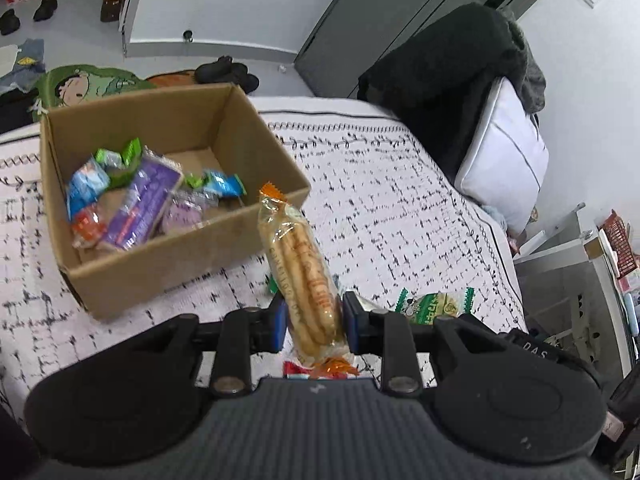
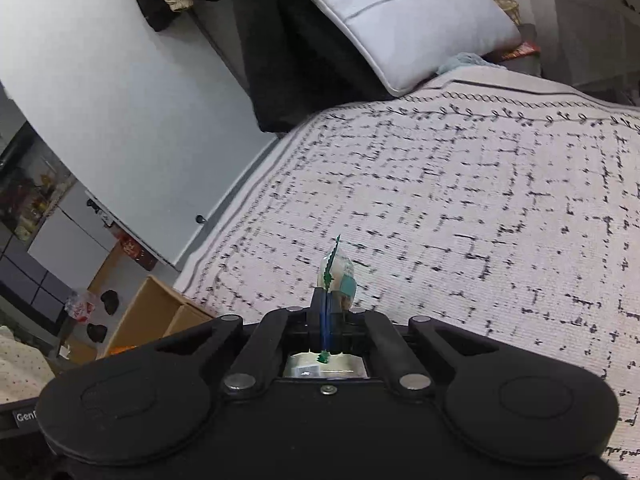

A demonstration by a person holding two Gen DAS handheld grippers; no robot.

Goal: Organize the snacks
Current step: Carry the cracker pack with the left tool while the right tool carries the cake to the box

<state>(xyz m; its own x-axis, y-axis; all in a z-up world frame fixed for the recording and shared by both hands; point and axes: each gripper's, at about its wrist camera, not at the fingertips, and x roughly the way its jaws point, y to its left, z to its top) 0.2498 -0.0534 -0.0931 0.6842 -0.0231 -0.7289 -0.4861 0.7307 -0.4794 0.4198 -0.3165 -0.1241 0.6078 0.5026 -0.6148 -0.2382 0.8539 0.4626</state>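
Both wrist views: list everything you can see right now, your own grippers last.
cardboard box: one, brown, open, on the bed
wrapped snacks: several, mixed colours, inside the box
breadstick pack: one, clear with orange ends, in left gripper
green packet: one, on the blanket
small snack: one, clear with green edge, in right gripper
blanket: one, white, black marks
pillow: one, white
left gripper: clamping the pack
right gripper: shut on the small snack
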